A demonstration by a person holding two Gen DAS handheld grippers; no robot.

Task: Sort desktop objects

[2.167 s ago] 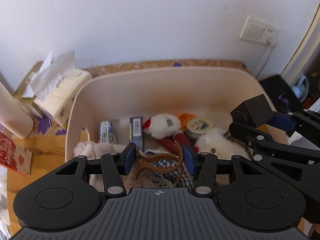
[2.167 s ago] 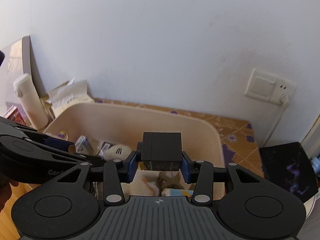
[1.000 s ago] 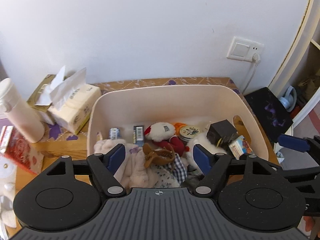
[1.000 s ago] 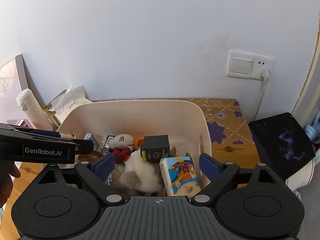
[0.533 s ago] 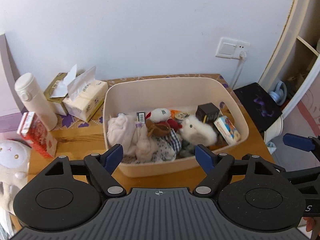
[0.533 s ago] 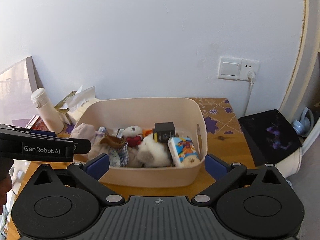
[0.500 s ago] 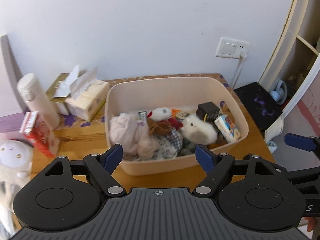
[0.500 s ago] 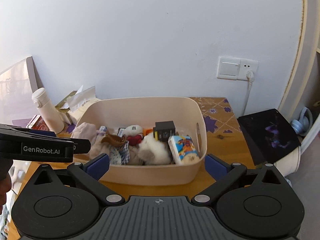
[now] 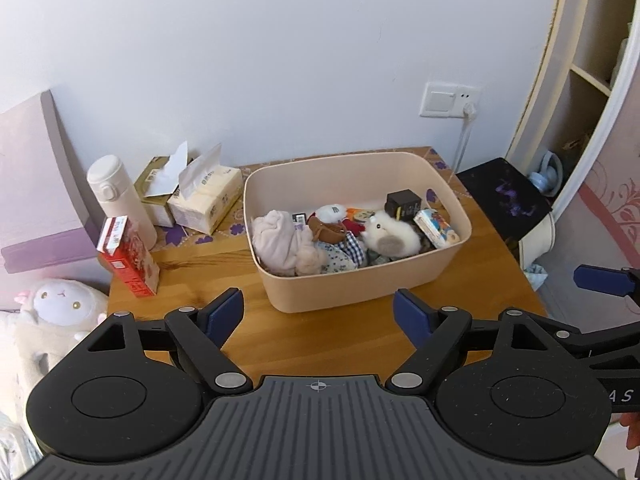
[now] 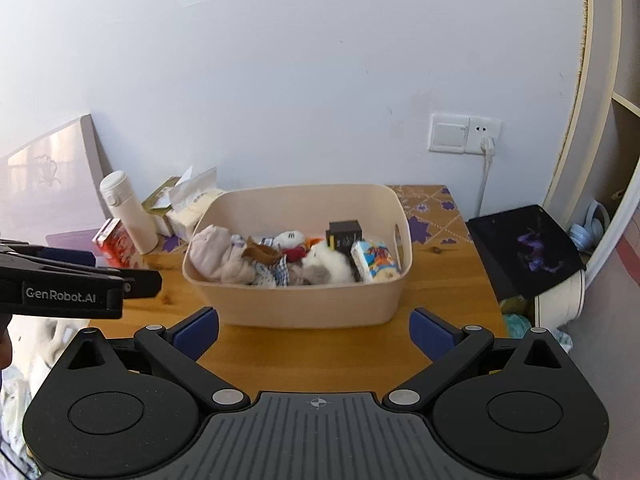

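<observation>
A beige bin point(image 9: 360, 288) point(image 10: 304, 304) stands on the wooden table point(image 9: 320, 344). It holds a brown hair claw point(image 9: 326, 230) point(image 10: 262, 254), a black box point(image 9: 403, 204) point(image 10: 345, 232), a white plush point(image 9: 390, 236), a cartoon-printed pack point(image 9: 436, 228), a pink cloth point(image 9: 276, 244) and other small items. My left gripper point(image 9: 318, 312) is open and empty, held back from the bin's near wall. The right gripper point(image 10: 314, 328) is also wide open and empty, in front of the bin. Each gripper shows at the edge of the other's view.
Left of the bin stand a white flask point(image 9: 116, 196), two tissue packs point(image 9: 204, 196) and a red carton point(image 9: 128, 256). A lamb plush point(image 9: 56, 308) lies off the table's left edge. A black pad point(image 9: 508, 200) sits at the right, under a wall socket point(image 9: 450, 100).
The left gripper let go of the hair claw and the right let go of the black box, both into the bin. Both grippers then drew back and up, jaws wide.
</observation>
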